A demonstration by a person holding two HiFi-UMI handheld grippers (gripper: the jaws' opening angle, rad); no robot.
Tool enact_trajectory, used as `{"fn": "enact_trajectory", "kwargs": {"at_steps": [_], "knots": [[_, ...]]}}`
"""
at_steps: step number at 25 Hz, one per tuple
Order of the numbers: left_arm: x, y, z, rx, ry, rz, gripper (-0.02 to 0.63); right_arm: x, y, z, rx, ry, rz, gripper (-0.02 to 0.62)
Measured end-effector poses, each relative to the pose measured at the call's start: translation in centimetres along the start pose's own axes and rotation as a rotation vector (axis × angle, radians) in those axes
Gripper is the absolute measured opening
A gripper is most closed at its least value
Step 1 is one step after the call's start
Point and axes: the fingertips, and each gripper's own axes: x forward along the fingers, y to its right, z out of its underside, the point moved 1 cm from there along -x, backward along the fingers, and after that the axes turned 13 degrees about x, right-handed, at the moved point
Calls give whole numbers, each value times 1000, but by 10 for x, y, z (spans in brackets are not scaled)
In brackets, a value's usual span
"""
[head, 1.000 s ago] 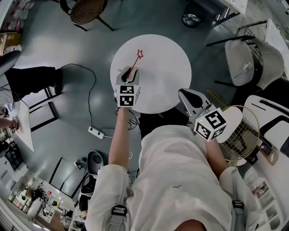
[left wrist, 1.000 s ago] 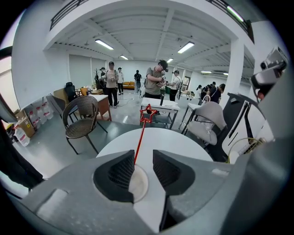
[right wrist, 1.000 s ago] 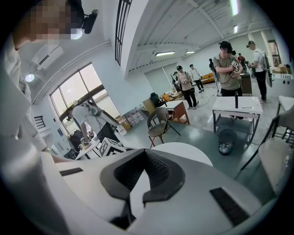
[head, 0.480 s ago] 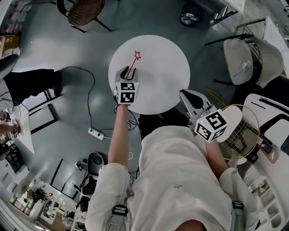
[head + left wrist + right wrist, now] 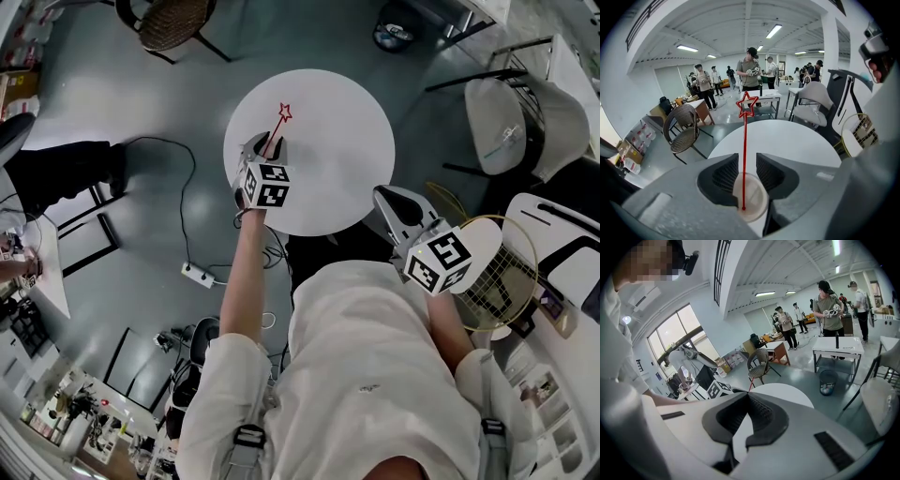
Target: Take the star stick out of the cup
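The star stick [image 5: 281, 119] is a thin red rod with an outline star on top, near the left rim of the round white table [image 5: 347, 141]. In the left gripper view the star stick [image 5: 744, 154] rises out of a white cup [image 5: 752, 202] lying low between the jaws. My left gripper [image 5: 747, 168] is open, one pad on each side of the rod with a narrow gap. In the head view the left gripper [image 5: 266, 150] hides the cup. My right gripper [image 5: 386, 195] hangs shut and empty at the table's near right edge. Its own view shows the right gripper [image 5: 747, 397] with pads meeting.
A wicker chair [image 5: 178, 23] stands beyond the table and a grey chair [image 5: 511, 131] to the right. A cable and power strip [image 5: 197, 274] lie on the floor at left. A racket [image 5: 497, 281] rests at right. Several people [image 5: 751, 70] stand far off.
My left gripper has slid a little forward along the stick toward the star. The right gripper has stayed put.
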Motion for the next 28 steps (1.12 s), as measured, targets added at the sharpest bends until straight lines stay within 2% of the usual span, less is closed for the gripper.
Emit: {"fn": "enact_trajectory", "kwargs": {"at_steps": [18, 28], "knots": [[8, -4, 7, -3, -43, 13, 37, 3, 0, -1, 10, 4, 14, 8], [4, -1, 3, 8, -41, 13, 25, 1, 1, -2, 18, 13, 4, 8]]}}
